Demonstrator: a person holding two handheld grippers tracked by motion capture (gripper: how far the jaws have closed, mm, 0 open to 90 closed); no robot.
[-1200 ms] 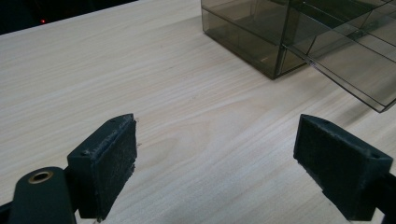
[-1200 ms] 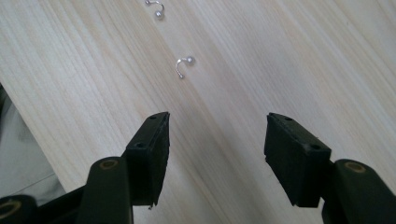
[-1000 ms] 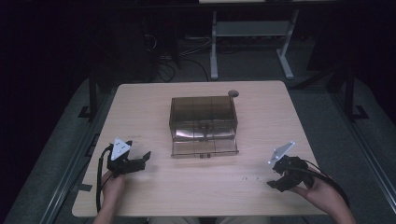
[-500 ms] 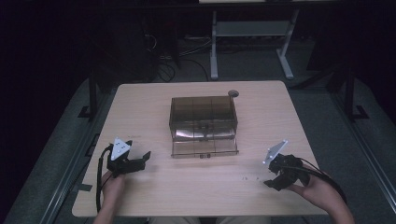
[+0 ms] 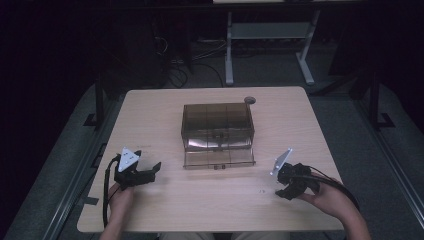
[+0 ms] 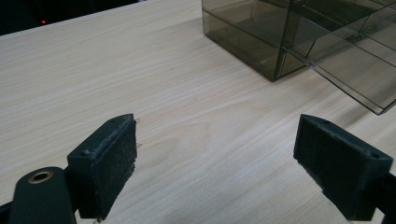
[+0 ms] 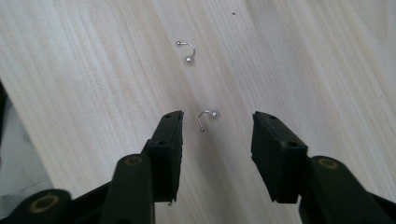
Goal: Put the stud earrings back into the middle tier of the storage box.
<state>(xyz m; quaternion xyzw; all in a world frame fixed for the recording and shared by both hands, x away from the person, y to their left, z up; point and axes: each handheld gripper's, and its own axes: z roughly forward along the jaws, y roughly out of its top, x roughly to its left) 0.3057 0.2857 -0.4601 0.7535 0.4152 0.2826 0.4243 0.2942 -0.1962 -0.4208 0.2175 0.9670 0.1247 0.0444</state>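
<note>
We hold our right gripper (image 7: 217, 123) tipped down over the surface (image 5: 165, 115) with its jaws spread and nothing between the pads yet, and the spread is chosen so that the nearer of two small curved metal studs (image 7: 206, 117) sits squarely in the gap; that stud lies flat on the wood, touching neither pad, so the jaws seem set to straddle it before they come together; the second curved stud (image 7: 186, 49) lies a little farther ahead along the same line, apart from the first, presumably left for a later turn; in the high view the right gripper (image 5: 292, 184) sits near the front right of the surface, angled inward toward the spot where faint specks mark the studs; the smoky transparent drawer box (image 5: 218, 127) stands in the middle of the surface with its lower drawer (image 5: 219, 159) pulled out toward us, which we judge is where such small pieces are meant to go, since an open tray spares us a second handling; our left gripper (image 5: 141, 175) rests low at the front left, jaws wide apart and empty, pointed toward the box as its own view shows the box corner (image 6: 280, 65) ahead, waiting rather than working.
</note>
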